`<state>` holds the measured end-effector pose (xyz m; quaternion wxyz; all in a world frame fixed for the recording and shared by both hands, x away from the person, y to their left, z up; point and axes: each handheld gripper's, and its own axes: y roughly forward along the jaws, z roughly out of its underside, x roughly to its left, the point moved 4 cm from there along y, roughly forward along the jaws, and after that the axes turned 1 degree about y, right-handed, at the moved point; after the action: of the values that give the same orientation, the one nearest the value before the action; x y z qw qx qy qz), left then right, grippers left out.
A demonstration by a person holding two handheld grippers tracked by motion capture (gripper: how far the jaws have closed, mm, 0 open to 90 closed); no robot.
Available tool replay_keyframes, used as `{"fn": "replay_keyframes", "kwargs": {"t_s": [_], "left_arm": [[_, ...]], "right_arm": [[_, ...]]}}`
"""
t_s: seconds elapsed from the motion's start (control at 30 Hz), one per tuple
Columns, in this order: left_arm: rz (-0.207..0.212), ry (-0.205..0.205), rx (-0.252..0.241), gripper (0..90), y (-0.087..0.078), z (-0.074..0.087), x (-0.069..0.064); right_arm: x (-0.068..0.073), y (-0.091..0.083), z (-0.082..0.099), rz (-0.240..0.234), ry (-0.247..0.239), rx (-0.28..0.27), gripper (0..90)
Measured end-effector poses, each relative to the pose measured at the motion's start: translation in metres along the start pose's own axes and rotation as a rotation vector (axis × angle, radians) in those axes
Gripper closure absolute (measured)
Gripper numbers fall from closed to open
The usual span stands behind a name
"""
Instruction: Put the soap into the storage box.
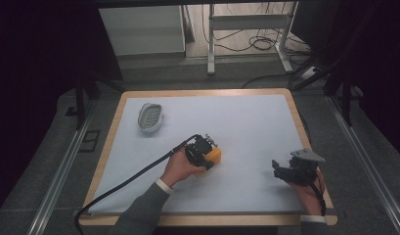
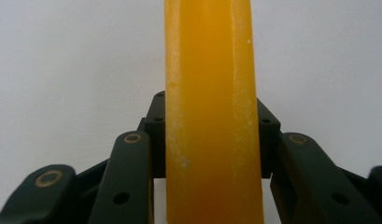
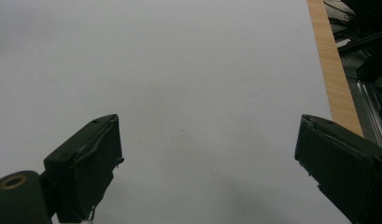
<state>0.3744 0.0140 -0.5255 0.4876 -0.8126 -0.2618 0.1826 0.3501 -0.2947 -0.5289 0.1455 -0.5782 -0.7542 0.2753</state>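
Left tongs (image 1: pixel 211 157) grasp an orange block (image 1: pixel 213 155), their black jaws pressed flat on both its sides near the middle of the white-covered bench (image 1: pixel 246 117). Seen along those jaws, the block (image 2: pixel 212 112) is smooth, waxy and slightly speckled. Right tongs (image 1: pixel 278 169) rest released, well apart toward the bench's right edge. A white oval basket (image 1: pixel 150 117) sits far left, clear of both.
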Motion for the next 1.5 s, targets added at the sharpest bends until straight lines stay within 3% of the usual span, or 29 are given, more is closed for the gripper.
{"fn": "replay_keyframes", "kwargs": {"t_s": [0.2,0.6,0.73,1.17,1.5], "left_arm": [[0.016,0.01,-0.057,61.0,-0.011,-0.002,0.001],[0.017,0.011,-0.064,61.0,-0.034,-0.001,0.013],[0.031,-0.011,-0.089,61.1,-0.041,0.002,0.019],[0.006,-0.067,-0.149,61.1,-0.068,0.015,0.041],[0.001,-0.074,-0.168,61.1,-0.077,0.016,0.047]], "right_arm": [[-0.002,-0.001,0.0,0.015,0.003,-0.005,7.5],[-0.004,-0.004,-0.001,0.026,0.017,-0.018,7.5],[-0.005,-0.004,-0.001,0.029,0.021,-0.019,7.5],[-0.004,-0.003,0.0,0.028,0.02,-0.014,7.5],[-0.005,-0.003,0.001,0.031,0.023,-0.009,7.5]]}}
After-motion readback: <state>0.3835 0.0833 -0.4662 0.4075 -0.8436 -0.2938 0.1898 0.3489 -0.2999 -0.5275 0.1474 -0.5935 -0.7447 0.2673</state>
